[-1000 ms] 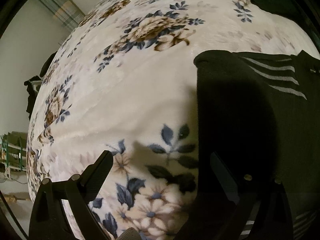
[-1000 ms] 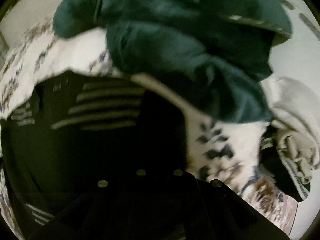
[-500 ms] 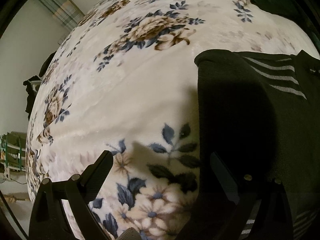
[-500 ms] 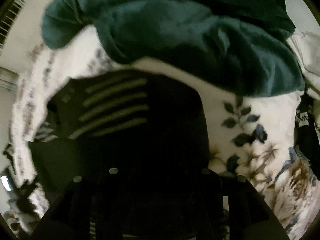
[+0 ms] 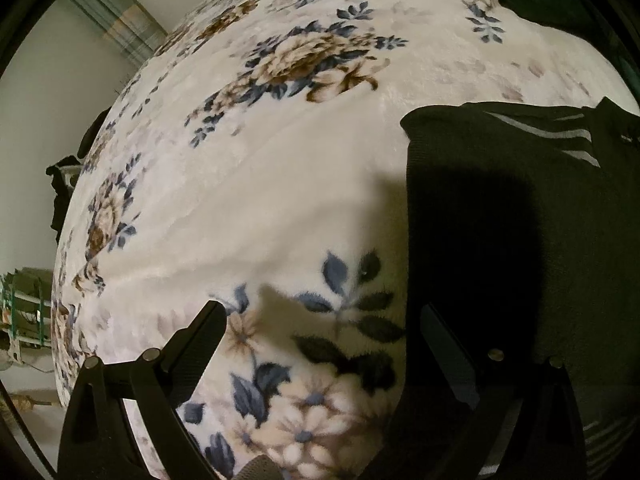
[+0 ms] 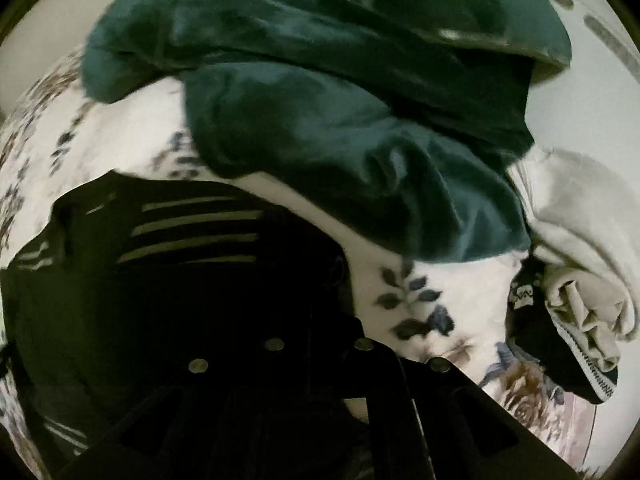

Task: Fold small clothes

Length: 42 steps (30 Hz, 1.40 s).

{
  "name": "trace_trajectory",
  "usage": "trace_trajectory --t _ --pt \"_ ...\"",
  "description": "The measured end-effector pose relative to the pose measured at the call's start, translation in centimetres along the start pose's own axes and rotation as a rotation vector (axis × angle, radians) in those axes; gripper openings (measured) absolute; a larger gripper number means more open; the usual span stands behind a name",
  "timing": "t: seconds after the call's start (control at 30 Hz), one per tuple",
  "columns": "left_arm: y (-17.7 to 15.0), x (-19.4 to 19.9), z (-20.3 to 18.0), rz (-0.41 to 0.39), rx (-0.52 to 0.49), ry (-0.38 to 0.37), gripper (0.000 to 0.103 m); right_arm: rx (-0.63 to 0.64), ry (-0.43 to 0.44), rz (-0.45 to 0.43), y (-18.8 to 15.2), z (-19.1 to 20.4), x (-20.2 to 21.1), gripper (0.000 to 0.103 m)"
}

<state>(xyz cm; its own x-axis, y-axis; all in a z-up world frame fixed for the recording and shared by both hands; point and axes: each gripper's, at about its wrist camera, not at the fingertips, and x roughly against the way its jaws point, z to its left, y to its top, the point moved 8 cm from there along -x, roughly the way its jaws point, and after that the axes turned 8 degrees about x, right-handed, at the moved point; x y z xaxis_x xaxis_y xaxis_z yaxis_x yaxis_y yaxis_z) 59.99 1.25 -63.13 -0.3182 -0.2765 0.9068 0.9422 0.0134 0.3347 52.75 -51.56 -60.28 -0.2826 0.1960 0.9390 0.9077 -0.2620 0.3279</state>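
Note:
A black garment with grey stripes (image 5: pixel 520 208) lies flat on the floral blanket (image 5: pixel 280 160). My left gripper (image 5: pixel 324 320) is open just above the blanket, its right finger (image 5: pixel 444 340) over the garment's left edge. In the right wrist view the same garment (image 6: pixel 180 280) fills the lower left. My right gripper (image 6: pixel 316 320) is low over it, its fingers close together and dark against the cloth; whether they pinch fabric is hidden.
A dark green garment (image 6: pixel 340 120) is heaped beyond the black one. A crumpled cream cloth (image 6: pixel 580 260) and a black patterned piece (image 6: pixel 536 340) lie at the right. The bed's left edge and a wall (image 5: pixel 40 120) show in the left wrist view.
The left gripper has stayed put. The right wrist view has swung, with the green heap shifting across the frame; the right gripper's fingers look closer together than half a second ago.

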Motion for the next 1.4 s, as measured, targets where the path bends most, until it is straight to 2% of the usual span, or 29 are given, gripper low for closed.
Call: trace_trajectory --t 0.07,0.1,0.17,0.2,0.23,0.27,0.3,0.37,0.4,0.5,0.6,0.73,0.83,0.93,1.07,1.2,1.27,1.33,1.37,1.4 --pt "0.0 -0.8 -0.2 0.014 -0.012 0.007 0.099 0.019 0.005 0.056 -0.1 -0.1 -1.7 0.005" --pt "-0.1 -1.2 -0.4 0.023 -0.015 0.009 0.099 0.012 0.036 0.101 -0.4 0.2 -2.7 0.006" --pt "-0.1 -1.1 -0.4 0.018 -0.014 0.008 0.099 -0.026 0.097 0.141 -0.7 0.2 -3.1 0.014" --pt "0.0 -0.5 -0.4 0.006 -0.019 0.007 0.099 -0.042 0.134 0.157 -0.9 0.2 -3.1 0.035" --pt "0.0 0.4 -0.3 -0.013 -0.022 -0.002 0.099 -0.068 0.177 0.169 -1.1 0.1 -2.6 0.061" --pt "-0.1 1.6 -0.4 -0.034 -0.022 -0.02 0.099 -0.09 0.202 0.17 -1.4 -0.2 -1.9 0.068" --pt "-0.2 2.8 -0.5 -0.048 -0.025 -0.041 0.099 -0.104 0.24 0.168 -1.9 -0.4 -0.7 0.069" --pt "-1.1 5.8 -1.0 -0.08 -0.027 -0.093 0.099 -0.087 0.252 0.167 -3.0 -0.9 1.3 0.072" --pt "-1.7 7.0 -1.4 -0.089 -0.028 -0.117 0.099 -0.068 0.258 0.172 -3.6 -1.0 2.2 0.077" --pt "-5.8 11.6 -3.9 -0.091 -0.038 -0.224 0.099 -0.017 0.3 0.173 -6.1 -2.1 6.1 0.092" --pt "-11.4 15.3 -7.2 -0.04 -0.057 -0.268 0.099 0.025 0.344 0.185 -8.6 -3.5 8.4 0.092" --pt "-21.1 20.4 -13.8 0.064 -0.105 -0.274 0.099 0.065 0.441 0.218 -12.2 -7.0 10.4 0.092" --pt "-29.5 23.5 -20.2 0.159 -0.148 -0.248 0.099 0.117 0.493 0.249 -13.3 -9.7 9.9 0.092" --pt "-36.8 25.0 -26.1 0.292 -0.143 -0.264 0.099 0.161 0.509 0.287 -13.4 -12.6 8.5 0.092" --pt "-42.6 25.4 -32.1 0.344 -0.149 -0.248 0.099 0.224 0.539 0.307 -12.0 -14.5 6.4 0.092" --pt "-45.6 23.9 -35.9 0.353 -0.158 -0.202 0.099 0.24 0.603 0.31 -9.4 -13.4 4.0 0.092" --pt "-45.9 23.1 -36.9 0.321 -0.164 -0.164 0.091 0.232 0.662 0.318 -7.5 -11.8 2.5 0.092" --pt "-45.5 23.0 -37.4 0.294 -0.156 -0.17 0.067 0.222 0.707 0.315 -5.4 -9.8 0.9 0.092" --pt "-45.1 23.1 -37.6 0.272 -0.15 -0.178 0.058 0.218 0.723 0.313 -4.3 -8.8 0.0 0.092" --pt "-44.7 23.4 -37.7 0.252 -0.144 -0.186 0.036 0.203 0.729 0.309 -3.2 -8.1 -0.9 0.092"
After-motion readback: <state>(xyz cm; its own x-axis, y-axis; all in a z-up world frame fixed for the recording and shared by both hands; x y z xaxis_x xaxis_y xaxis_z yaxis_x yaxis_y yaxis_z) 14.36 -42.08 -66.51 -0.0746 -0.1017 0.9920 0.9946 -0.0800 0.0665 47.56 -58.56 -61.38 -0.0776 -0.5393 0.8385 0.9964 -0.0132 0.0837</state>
